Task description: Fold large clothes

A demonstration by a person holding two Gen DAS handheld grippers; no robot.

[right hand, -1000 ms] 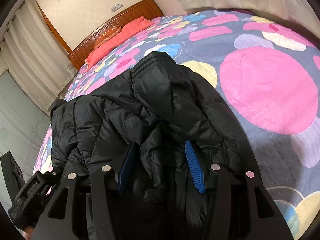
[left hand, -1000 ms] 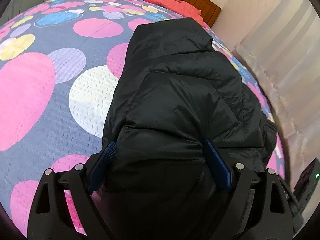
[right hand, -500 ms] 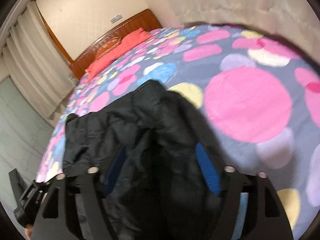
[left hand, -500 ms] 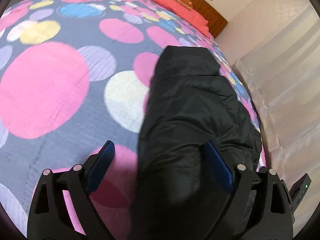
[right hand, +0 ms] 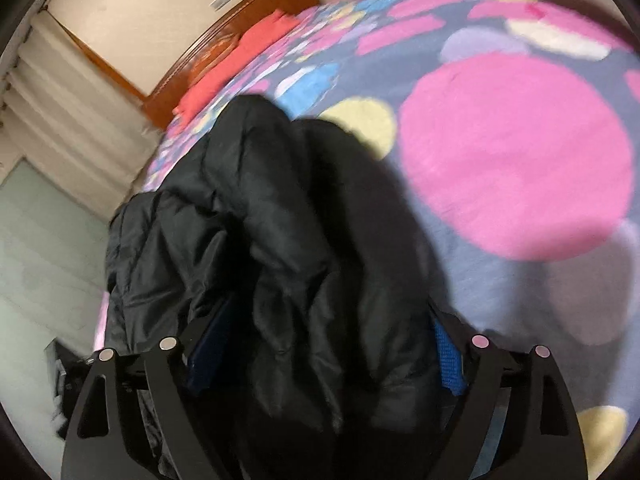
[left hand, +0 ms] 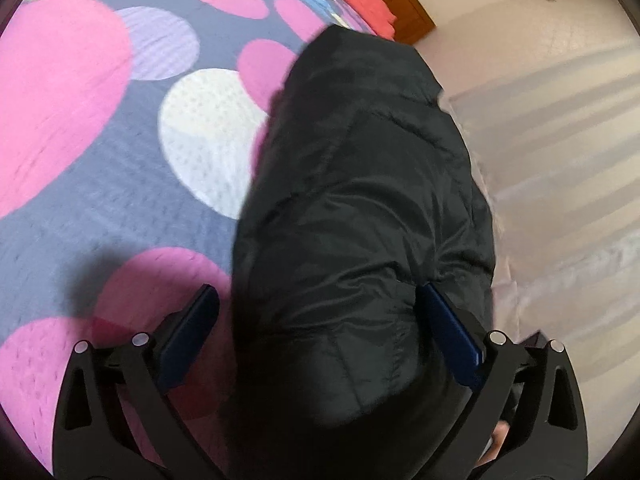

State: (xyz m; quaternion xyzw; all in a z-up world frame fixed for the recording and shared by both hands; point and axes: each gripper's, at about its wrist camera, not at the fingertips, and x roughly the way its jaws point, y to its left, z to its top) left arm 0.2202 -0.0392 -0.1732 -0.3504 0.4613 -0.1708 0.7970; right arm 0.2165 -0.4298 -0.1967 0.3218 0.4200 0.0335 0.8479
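A black puffer jacket lies bunched on the spotted bedspread. In the left wrist view it runs between the fingers of my left gripper; the jaws stand wide apart, with a gap between the left blue pad and the cloth. In the right wrist view the jacket also fills the space between the fingers of my right gripper, whose jaws stand wide open. The jacket's near end is raised off the bed and hides what bears it.
The bed's wooden headboard and red pillows are at the far end. Pale curtains hang beside the bed's edge. A dark device stands on the floor at the left in the right wrist view.
Both grippers have risen and tilted with the jacket's near end. The right gripper's jaws have spread wider. The left pad now stands clear of the cloth.
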